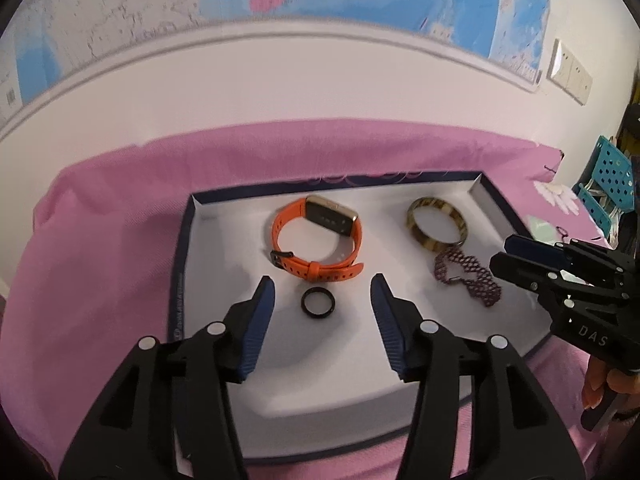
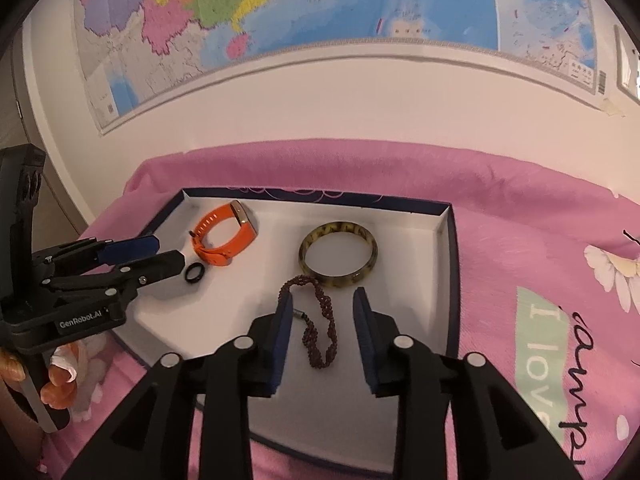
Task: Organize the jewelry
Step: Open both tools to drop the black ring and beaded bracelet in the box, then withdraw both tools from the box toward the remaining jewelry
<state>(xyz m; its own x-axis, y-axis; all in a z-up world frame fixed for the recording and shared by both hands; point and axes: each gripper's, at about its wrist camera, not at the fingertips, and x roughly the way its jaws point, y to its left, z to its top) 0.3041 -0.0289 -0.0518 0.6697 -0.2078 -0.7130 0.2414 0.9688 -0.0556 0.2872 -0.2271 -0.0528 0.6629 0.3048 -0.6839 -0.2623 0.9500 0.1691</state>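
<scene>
The left gripper (image 1: 323, 292) has its fingers apart and empty, the black ring (image 1: 316, 301) lying flat between them in the white tray (image 1: 224, 248). The right gripper (image 2: 322, 304) has its fingers apart too, straddling the dark red beaded bracelet (image 2: 320, 332), which stretches lengthwise away from the camera toward the mottled bangle (image 2: 338, 255).
</scene>
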